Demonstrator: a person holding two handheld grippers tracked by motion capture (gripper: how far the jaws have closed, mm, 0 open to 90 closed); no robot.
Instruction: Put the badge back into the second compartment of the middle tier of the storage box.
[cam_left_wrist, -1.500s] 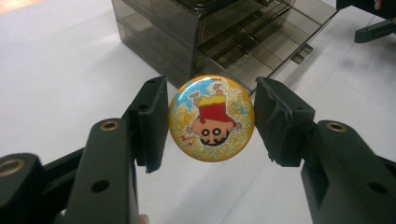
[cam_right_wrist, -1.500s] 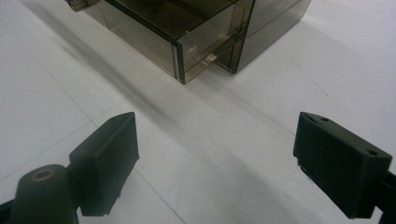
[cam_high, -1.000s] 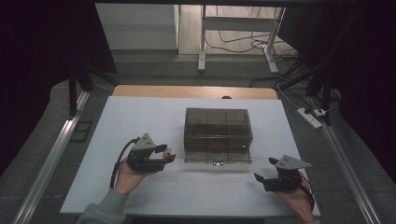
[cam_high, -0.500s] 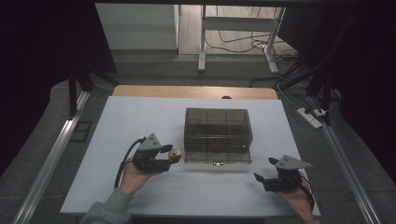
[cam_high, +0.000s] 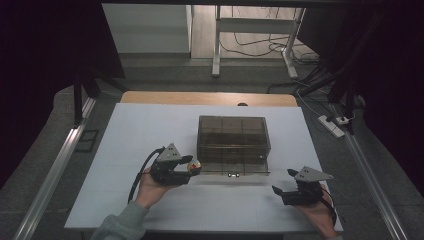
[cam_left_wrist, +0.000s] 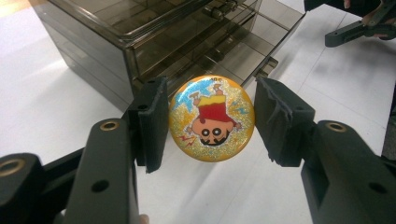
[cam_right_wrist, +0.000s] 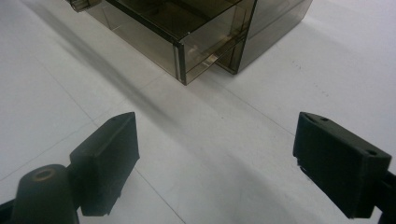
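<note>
My left gripper (cam_left_wrist: 210, 122) is shut on a round glittery orange badge (cam_left_wrist: 211, 119) printed with a cartoon figure, held on edge between the two pads. In the high view that left gripper (cam_high: 190, 169) holds the badge (cam_high: 194, 164) just left of the front corner of a smoky clear drawer cabinet (cam_high: 232, 137). The cabinet's bottom drawer (cam_high: 235, 168) is pulled out toward me. My right gripper (cam_high: 283, 182) rests low at the table's front right, its jaws wide apart with nothing between them (cam_right_wrist: 215, 154).
The cabinet (cam_left_wrist: 140, 28) stands mid-table on a white tabletop (cam_high: 150, 125). The open drawer (cam_right_wrist: 187, 28) juts out in front of the right gripper. Desk legs and cables (cam_high: 260, 47) lie on the floor beyond the table, and a power strip (cam_high: 332, 125) lies to its right.
The left hand has carried the badge rightward, closer to the cabinet's front left corner. The right gripper has stayed where it was.
</note>
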